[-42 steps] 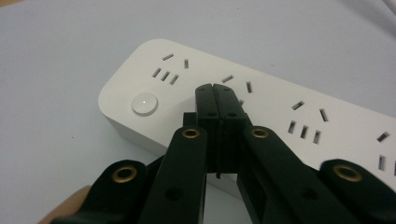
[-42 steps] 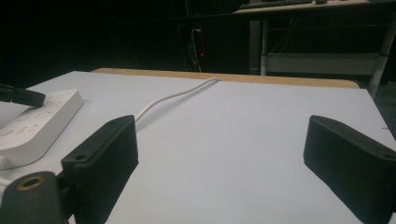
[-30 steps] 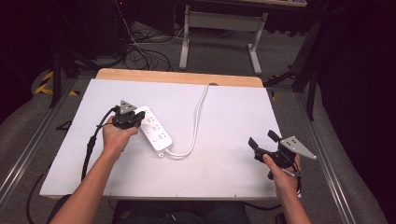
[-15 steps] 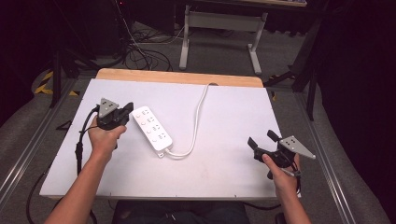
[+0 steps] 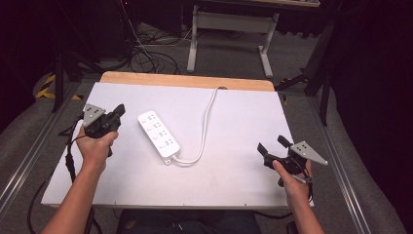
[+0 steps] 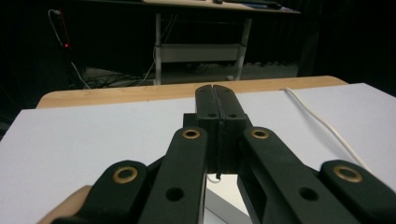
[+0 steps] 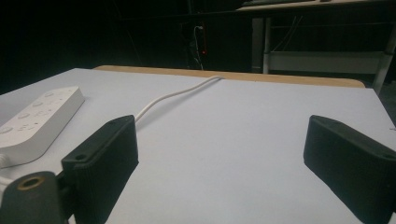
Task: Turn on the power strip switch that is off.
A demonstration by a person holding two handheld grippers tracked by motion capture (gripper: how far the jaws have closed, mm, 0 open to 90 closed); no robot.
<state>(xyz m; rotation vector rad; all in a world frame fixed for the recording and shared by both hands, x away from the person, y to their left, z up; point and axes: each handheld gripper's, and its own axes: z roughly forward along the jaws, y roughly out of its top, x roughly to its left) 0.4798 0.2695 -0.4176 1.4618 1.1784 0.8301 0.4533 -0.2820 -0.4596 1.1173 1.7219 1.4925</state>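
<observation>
While left gripper (image 6: 215,100) fingers press together empty, right gripper (image 7: 224,158) gapes.

From my remote station, beyond the tool I see a white table top (image 5: 234,185) with a wooden far edge (image 5: 185,80). Farther off stands a grey metal desk frame (image 5: 229,29) on grey carpet (image 5: 302,63), with loose black cables (image 5: 146,56) beside it (one small red light (image 6: 68,45) glows). The surrounding room is dark; metal rails (image 5: 29,161) flank the table.
</observation>
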